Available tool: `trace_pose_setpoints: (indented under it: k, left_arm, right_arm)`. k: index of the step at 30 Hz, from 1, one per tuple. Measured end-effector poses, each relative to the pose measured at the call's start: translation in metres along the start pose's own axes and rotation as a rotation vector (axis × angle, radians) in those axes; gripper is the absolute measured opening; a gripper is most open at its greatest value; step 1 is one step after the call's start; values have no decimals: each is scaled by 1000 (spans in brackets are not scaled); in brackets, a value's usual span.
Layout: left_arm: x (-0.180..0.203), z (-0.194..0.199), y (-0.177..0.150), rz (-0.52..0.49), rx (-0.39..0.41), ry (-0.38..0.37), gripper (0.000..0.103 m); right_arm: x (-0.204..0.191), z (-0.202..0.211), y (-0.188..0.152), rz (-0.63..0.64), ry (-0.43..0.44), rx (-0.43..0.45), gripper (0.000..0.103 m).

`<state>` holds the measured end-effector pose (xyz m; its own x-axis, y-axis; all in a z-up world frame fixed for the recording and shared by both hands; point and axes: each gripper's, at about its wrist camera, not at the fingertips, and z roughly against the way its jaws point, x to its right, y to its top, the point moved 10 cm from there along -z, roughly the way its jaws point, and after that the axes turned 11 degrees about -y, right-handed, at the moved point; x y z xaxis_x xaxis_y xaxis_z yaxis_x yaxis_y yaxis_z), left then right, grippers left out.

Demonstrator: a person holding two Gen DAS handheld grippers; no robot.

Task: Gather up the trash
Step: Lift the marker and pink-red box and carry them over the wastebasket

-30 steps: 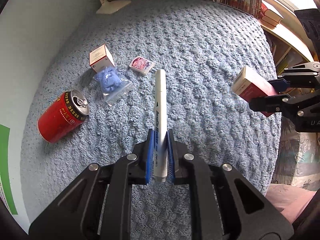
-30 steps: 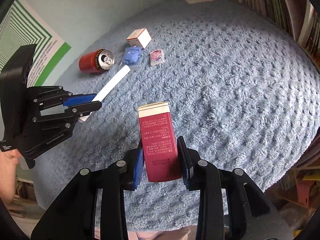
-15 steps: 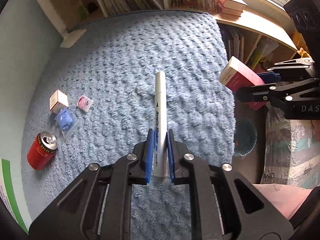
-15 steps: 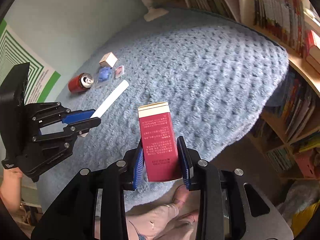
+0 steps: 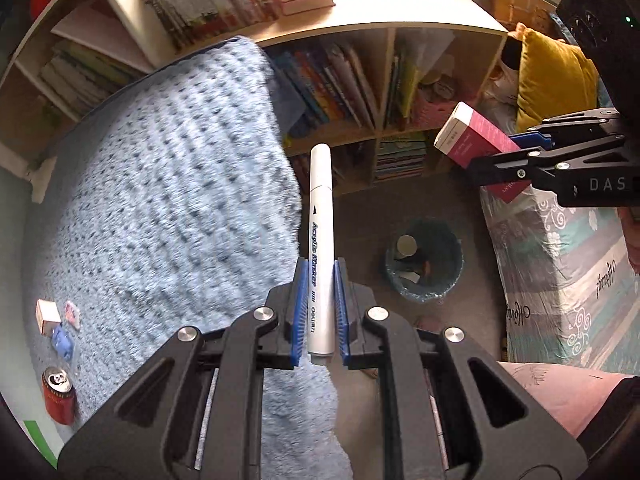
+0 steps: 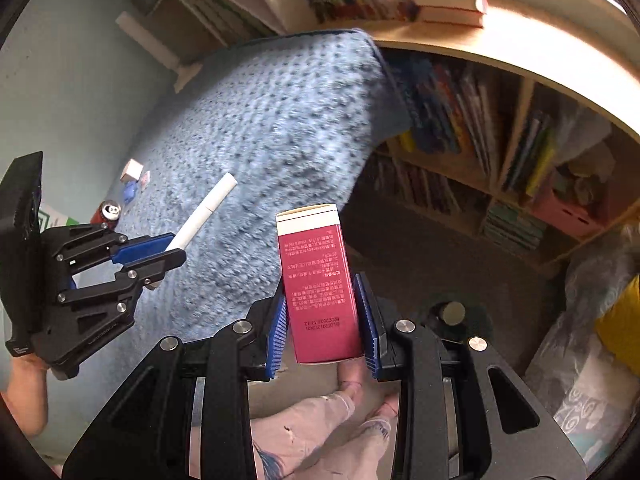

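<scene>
My left gripper (image 5: 320,312) is shut on a white acrylic marker (image 5: 320,216), held in the air past the edge of the blue blanket (image 5: 160,200). My right gripper (image 6: 322,328) is shut on a red and white carton (image 6: 316,280), also in the air; it shows at the right of the left wrist view (image 5: 476,140). A dark bin (image 5: 424,264) with some trash inside stands on the floor below, right of the marker. Left on the blanket are a red can (image 5: 58,396), a blue item in a clear bag (image 5: 62,342), a small box (image 5: 47,314) and a pink packet (image 5: 73,314).
A wooden bookshelf (image 5: 360,92) full of books runs behind the bin. A patterned bundle (image 5: 560,264) and a yellow cushion (image 5: 556,76) lie to the right. The person's legs (image 6: 312,432) are below my right gripper.
Both grippers have swung right, off the blanket and over the floor, still holding the marker and the carton. The bin and bookshelf have come into fuller view; the blanket's trash has slid far left.
</scene>
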<state>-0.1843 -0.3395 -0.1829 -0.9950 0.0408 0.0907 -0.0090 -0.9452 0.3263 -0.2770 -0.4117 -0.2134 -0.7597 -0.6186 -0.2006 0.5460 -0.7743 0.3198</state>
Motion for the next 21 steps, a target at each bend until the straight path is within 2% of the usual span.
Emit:
trace_pose_setpoints:
  k: [9,21]
  left_arm:
    - [82,-58,14,-112,-105,-108,11]
    - [141,-117,21,-164,-227,-188,11]
  right_arm:
    - [92,-3,-56,-206,-36,-59,33]
    - [147,-25,-94,-324,-35,-130,33]
